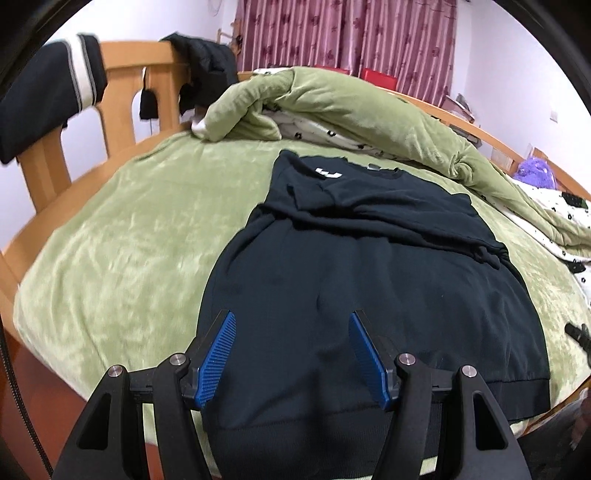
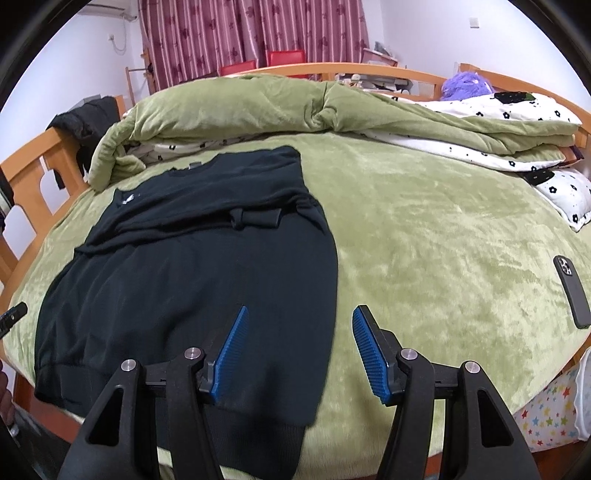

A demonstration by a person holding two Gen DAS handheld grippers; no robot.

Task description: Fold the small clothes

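1. A black sweater [image 1: 369, 266] is lying flat on the green blanket [image 1: 122, 236] covering the bed, its ribbed hem toward the near edge and its neck toward the far side.
2. Both sleeves are lying folded across the chest, one cuff [image 2: 255, 218] bunched near the middle of the body.
3. A small white logo [image 1: 328, 172] is showing near the collar.
4. The left tongs [image 1: 291, 321] are hovering over the lower part of the sweater, blue pads [image 1: 221, 343] standing wide apart, gripping nothing.
5. The right tongs [image 2: 300, 317] are hanging over the sweater's right edge near the hem, one pad above black cloth and the other above bare blanket; the jaws are standing wide too, nothing between them pressed.
6. A rolled-up green quilt [image 2: 240, 107] with a white flowered lining is lying along the far side of the bed, just behind the sweater's collar.
7. A dark phone [image 2: 572, 295] is resting on the blanket well to the right of the sweater.
8. Dark clothes [image 1: 207, 62] are hanging over the wooden bed rail [image 1: 122, 66] at the left.
9. Pink flowered curtains [image 2: 258, 33] are hanging behind the bed.
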